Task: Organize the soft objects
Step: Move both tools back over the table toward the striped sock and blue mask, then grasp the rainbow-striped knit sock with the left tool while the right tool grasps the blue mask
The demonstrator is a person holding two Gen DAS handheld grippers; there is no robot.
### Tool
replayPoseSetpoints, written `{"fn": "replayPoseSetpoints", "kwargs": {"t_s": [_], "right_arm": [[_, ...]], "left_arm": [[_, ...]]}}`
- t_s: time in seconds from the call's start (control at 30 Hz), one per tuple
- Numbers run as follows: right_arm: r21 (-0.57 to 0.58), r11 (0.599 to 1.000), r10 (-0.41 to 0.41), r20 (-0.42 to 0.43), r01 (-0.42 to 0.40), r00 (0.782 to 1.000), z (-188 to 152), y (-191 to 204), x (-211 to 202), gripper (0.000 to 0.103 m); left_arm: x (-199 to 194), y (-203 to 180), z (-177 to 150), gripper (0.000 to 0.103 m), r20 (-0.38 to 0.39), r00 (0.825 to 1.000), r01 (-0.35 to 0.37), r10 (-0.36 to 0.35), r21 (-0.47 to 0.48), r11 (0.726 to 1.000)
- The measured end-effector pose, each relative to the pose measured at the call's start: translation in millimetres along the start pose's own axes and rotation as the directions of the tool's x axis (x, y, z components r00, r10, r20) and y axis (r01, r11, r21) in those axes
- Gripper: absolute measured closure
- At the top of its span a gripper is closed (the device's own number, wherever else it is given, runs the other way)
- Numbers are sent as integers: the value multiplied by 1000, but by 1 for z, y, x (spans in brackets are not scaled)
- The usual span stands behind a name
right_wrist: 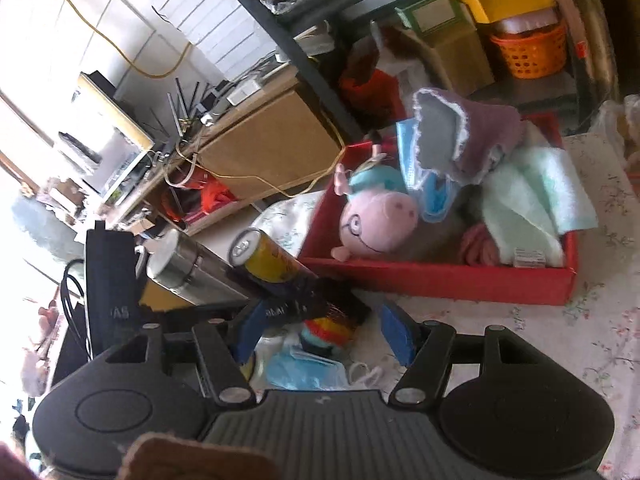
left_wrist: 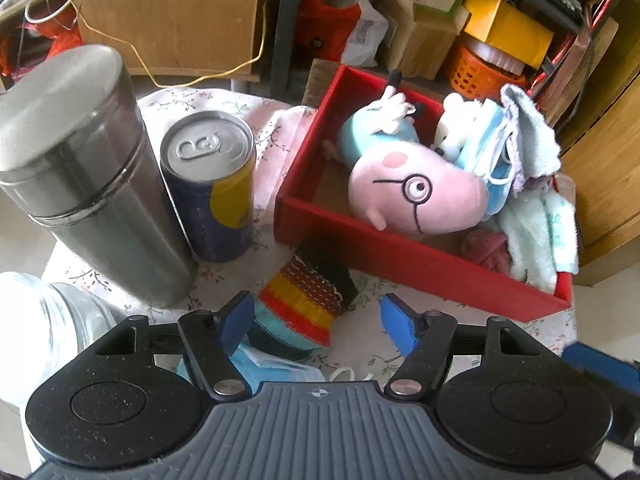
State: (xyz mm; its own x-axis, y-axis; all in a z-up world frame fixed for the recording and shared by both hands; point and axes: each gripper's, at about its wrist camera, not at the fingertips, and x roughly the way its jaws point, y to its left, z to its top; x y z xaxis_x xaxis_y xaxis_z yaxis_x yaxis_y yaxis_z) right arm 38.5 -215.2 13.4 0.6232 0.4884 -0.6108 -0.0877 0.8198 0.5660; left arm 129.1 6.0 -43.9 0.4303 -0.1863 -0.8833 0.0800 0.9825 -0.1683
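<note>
A red box (left_wrist: 400, 256) on the floral tablecloth holds a pink pig plush (left_wrist: 416, 192), a white bear plush (left_wrist: 456, 128), blue face masks (left_wrist: 496, 148), a grey-purple cloth (left_wrist: 528, 136), a mint towel (left_wrist: 536, 236) and pink yarn (left_wrist: 484, 248). A striped knit sock (left_wrist: 308, 304) lies in front of the box, between the jaws of my open left gripper (left_wrist: 316, 320). A blue face mask (left_wrist: 272, 368) lies under that gripper. My right gripper (right_wrist: 320, 332) is open above the sock (right_wrist: 332, 320) and the mask (right_wrist: 304, 368). The box (right_wrist: 436, 276) shows beyond it.
A steel flask (left_wrist: 80, 168) and a blue-yellow can (left_wrist: 216, 184) stand left of the box. A clear jar (left_wrist: 44, 328) is at the near left. Wooden cabinets, cardboard boxes (left_wrist: 424, 28) and an orange basket (left_wrist: 476, 68) crowd the background.
</note>
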Motion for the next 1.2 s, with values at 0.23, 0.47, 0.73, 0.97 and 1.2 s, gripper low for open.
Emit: {"fn": "replayPoseSetpoints", "kwargs": {"t_s": [0.23,0.47,0.73,0.97,1.2], "right_arm": [[-105,991,-90,-72,82,993,-29,5,8,67],[-272,956,-156,-167,107,974,-64,24,52,67],[-441,894,-146,-111,83,983,-85,49,96,68],[-474,880,-94,-101,36,990,-85,62,132,68],[-422,905,-108,-126,45,986,-85,53,156,91]], "left_arm": [[18,-5,3,33,-37,999,-6,7,20,1000],[34,-5,3,33,-70,997,-19,23,57,998],[42,-3,9,29,-105,994,15,-2,121,992],[45,5,16,26,-137,988,86,-74,87,993],[39,12,21,24,-127,986,111,-106,28,993]]}}
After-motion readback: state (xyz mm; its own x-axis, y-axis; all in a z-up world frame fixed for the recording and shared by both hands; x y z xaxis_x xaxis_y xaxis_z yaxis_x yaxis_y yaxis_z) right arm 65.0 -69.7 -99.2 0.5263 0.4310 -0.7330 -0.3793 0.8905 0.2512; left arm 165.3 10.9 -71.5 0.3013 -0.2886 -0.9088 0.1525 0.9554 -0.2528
